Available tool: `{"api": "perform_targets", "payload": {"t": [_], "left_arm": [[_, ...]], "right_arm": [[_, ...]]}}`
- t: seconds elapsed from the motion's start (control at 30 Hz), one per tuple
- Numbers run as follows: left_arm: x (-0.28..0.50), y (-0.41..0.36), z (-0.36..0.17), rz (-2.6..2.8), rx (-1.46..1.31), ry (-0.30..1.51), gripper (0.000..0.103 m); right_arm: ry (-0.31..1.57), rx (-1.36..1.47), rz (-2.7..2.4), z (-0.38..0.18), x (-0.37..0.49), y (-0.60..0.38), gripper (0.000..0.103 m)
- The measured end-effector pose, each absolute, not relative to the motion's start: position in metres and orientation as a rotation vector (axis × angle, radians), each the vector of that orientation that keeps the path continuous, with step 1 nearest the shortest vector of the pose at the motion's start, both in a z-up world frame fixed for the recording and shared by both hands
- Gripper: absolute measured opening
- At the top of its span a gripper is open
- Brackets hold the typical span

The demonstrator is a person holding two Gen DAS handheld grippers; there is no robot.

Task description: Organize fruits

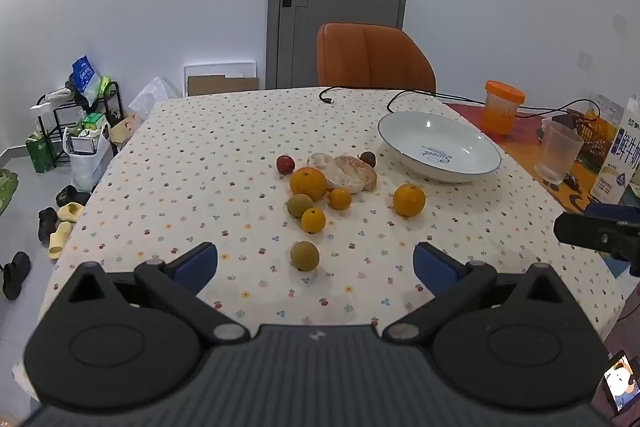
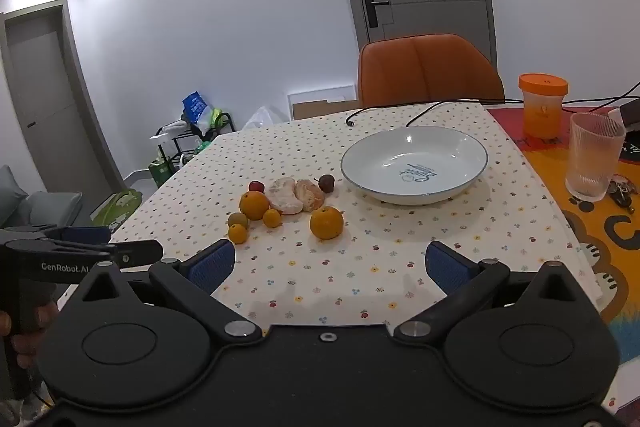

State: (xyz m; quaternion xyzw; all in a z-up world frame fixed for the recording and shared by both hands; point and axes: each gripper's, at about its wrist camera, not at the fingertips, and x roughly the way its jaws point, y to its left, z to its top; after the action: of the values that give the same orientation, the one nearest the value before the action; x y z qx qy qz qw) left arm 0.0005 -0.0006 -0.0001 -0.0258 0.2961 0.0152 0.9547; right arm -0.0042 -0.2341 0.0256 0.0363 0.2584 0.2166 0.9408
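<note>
Both my grippers hang spread wide and empty over the dotted tablecloth point(image 1: 168, 163): left gripper point(image 1: 316, 263), right gripper point(image 2: 330, 265). The fruit sits loose mid-table: oranges point(image 1: 409, 200), kumquats point(image 1: 313, 220), two peeled citrus halves point(image 1: 352, 174), small red fruits point(image 1: 285, 164) and a greenish-brown fruit point(image 1: 305, 255) nearest my left pads. The white bowl point(image 2: 460, 183) stands just beside them.
</note>
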Motion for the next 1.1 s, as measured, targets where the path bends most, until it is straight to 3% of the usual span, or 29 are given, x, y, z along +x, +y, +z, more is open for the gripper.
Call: {"api": "perform_targets", "payload": {"t": [1.1], "left_arm": [[-0.008, 0.000, -0.017, 0.002, -0.087, 0.642, 0.103]], "right_arm": [[0.577, 0.081, 0.455, 0.020, -0.005, -0.236, 0.103]]}}
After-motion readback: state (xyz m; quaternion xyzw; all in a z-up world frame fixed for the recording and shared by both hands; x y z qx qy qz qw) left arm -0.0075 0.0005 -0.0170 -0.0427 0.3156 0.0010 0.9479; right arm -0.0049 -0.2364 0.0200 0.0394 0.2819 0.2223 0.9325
